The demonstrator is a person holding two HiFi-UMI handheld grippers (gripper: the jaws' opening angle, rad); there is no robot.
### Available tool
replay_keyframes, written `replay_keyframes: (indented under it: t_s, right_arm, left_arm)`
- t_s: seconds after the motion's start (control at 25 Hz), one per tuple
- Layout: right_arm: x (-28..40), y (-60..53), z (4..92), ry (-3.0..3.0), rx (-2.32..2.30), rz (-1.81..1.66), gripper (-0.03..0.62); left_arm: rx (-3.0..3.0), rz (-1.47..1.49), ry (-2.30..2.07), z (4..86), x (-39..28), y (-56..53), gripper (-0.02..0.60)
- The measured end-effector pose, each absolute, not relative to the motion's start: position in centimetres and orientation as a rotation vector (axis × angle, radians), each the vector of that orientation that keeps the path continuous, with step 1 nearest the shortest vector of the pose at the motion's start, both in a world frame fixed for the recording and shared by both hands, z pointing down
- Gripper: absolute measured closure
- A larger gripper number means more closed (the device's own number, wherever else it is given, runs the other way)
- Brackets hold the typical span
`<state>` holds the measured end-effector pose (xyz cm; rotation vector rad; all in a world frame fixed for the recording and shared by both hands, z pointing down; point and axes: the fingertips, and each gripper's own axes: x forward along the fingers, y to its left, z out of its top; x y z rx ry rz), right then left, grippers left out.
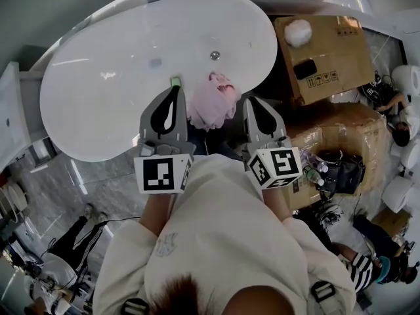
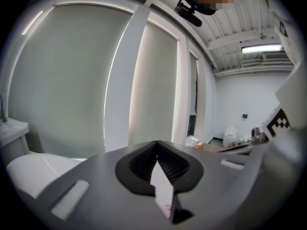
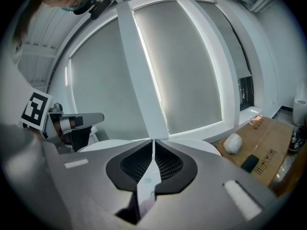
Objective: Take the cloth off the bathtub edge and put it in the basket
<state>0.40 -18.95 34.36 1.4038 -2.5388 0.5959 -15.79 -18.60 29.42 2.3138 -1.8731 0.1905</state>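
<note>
A pink cloth [image 1: 211, 102] lies bunched over the near rim of the white oval bathtub [image 1: 118, 77], between my two grippers. My left gripper [image 1: 175, 89] is just left of the cloth, over the rim, with its jaws closed tip to tip [image 2: 158, 143]. A sliver of pink shows low in the gap behind its tips. Just right of the cloth, my right gripper [image 1: 252, 100] also has its jaws closed [image 3: 153, 141] and nothing clamped at the tips. No basket is in view.
A small green object [image 1: 175, 81] sits on the rim by the left gripper's tip. Cardboard boxes [image 1: 328, 51] stand right of the tub, one with a white fluffy ball [image 1: 297, 31] on top. A black bag [image 1: 341, 172] and seated people are further right.
</note>
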Motion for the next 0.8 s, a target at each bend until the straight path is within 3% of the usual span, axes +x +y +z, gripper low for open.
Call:
replay_keyframes:
  t_s: [0.36,0.8]
  right_arm:
    - [-1.7,-18.4,35.4,-2.54,1.334,0.614,0.582]
    - [-4.1,-18.1,40.9,-2.436,1.175,0.647,0.399]
  left_arm:
    - [2.334,0.201,-1.797,30.7,-16.4,-19.2,0.532]
    - [2.329,0.236,-1.715,33.9,-17.2,-19.8,0.532]
